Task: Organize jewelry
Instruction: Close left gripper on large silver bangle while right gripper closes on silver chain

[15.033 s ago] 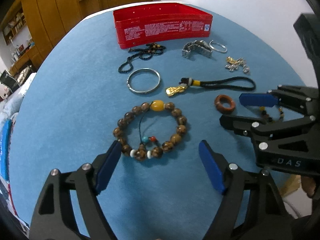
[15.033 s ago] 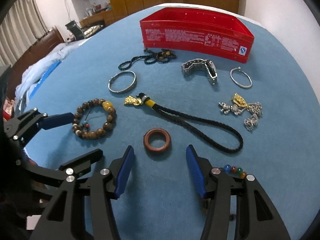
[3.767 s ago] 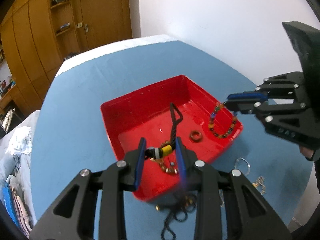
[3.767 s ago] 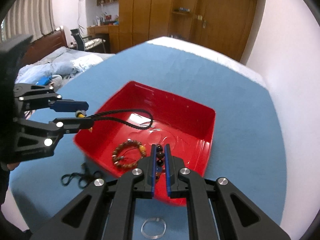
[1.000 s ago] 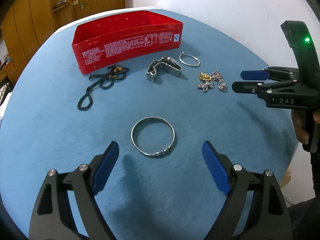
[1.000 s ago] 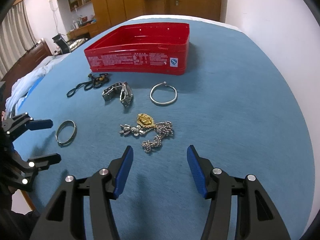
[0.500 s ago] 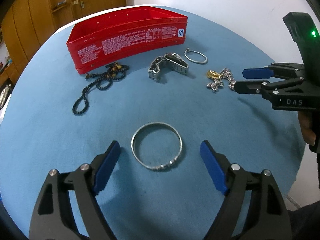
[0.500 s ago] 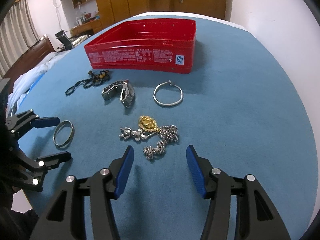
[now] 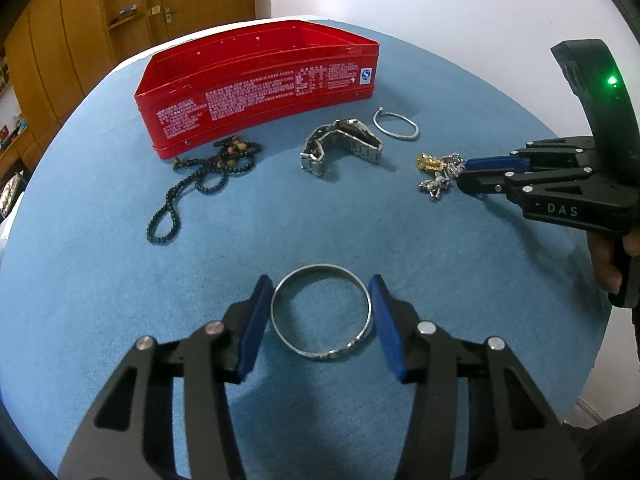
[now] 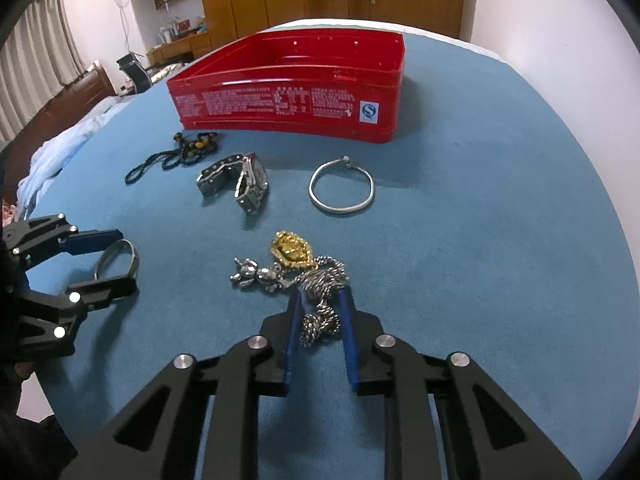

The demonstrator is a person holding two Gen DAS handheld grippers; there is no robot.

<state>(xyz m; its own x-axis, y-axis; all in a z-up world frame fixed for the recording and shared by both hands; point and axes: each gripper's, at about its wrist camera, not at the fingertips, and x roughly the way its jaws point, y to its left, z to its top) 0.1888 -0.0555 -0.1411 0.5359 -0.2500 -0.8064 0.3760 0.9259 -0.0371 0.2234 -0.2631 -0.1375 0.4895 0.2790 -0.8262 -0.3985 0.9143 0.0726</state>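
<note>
A silver bangle [image 9: 320,350] lies flat on the blue table between the blue pads of my left gripper [image 9: 320,292]. Its jaws are closing and both pads touch the bangle's sides. From the right wrist view the same gripper [image 10: 126,260] brackets the bangle [image 10: 130,252] at the left. My right gripper [image 10: 321,295] is closing on a bunched silver chain necklace [image 10: 320,320], and its pads press the chain. A gold pendant [image 10: 290,250] and a silver bear charm [image 10: 256,274] lie just past the fingertips. The red tin [image 9: 256,92] stands at the back.
In front of the tin [image 10: 288,104] lie a black bead necklace [image 9: 200,184], a metal watch [image 9: 340,144] and a thin open silver bangle [image 9: 396,128]. The table's round edge falls away on the right, near a hand on the right gripper's handle [image 9: 608,256].
Both pairs of jaws have come in from wide open: the left onto the bangle's sides, the right onto the chain. Neither hand has shifted much.
</note>
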